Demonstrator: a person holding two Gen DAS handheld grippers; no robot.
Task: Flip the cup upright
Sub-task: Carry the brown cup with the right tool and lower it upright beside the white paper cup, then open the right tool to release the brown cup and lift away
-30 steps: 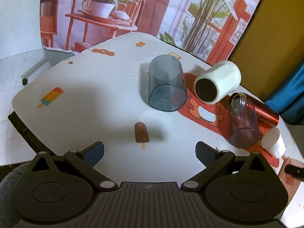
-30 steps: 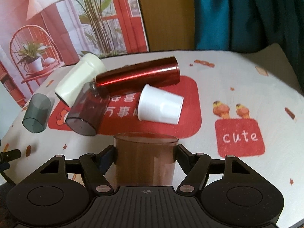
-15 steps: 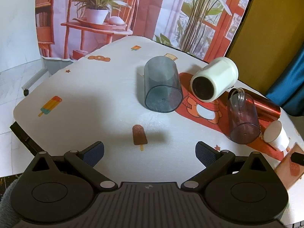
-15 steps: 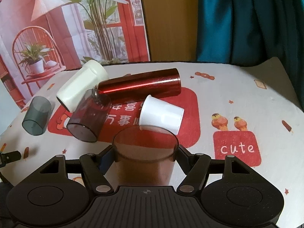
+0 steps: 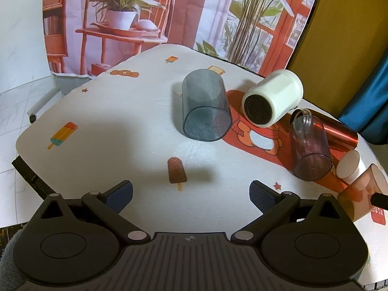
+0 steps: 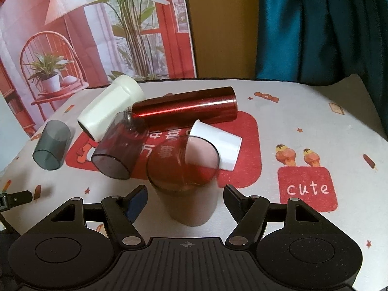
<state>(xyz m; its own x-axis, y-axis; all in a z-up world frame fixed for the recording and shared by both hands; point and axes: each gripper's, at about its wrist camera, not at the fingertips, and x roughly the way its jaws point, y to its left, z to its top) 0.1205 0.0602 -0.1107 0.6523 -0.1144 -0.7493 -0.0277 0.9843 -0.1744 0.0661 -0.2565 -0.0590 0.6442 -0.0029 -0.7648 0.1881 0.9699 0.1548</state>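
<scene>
A translucent brown cup (image 6: 184, 181) stands upright on the table between the fingers of my right gripper (image 6: 185, 200), which is open and clear of the cup's sides. The cup also shows at the far right of the left wrist view (image 5: 361, 194). My left gripper (image 5: 190, 194) is open and empty above the near left part of the table. A grey-blue cup (image 5: 205, 109) lies on its side ahead of the left gripper.
Ahead lie a cream jar (image 6: 110, 109), a dark purple cup (image 6: 118, 152), a shiny red tube (image 6: 186, 109) and a white paper cup (image 6: 215, 145), all on their sides, close together. The tablecloth (image 5: 109, 126) ends at an edge on the left.
My right gripper has opened and let go of the brown cup, which now stands on the table. The left gripper has drifted slightly back.
</scene>
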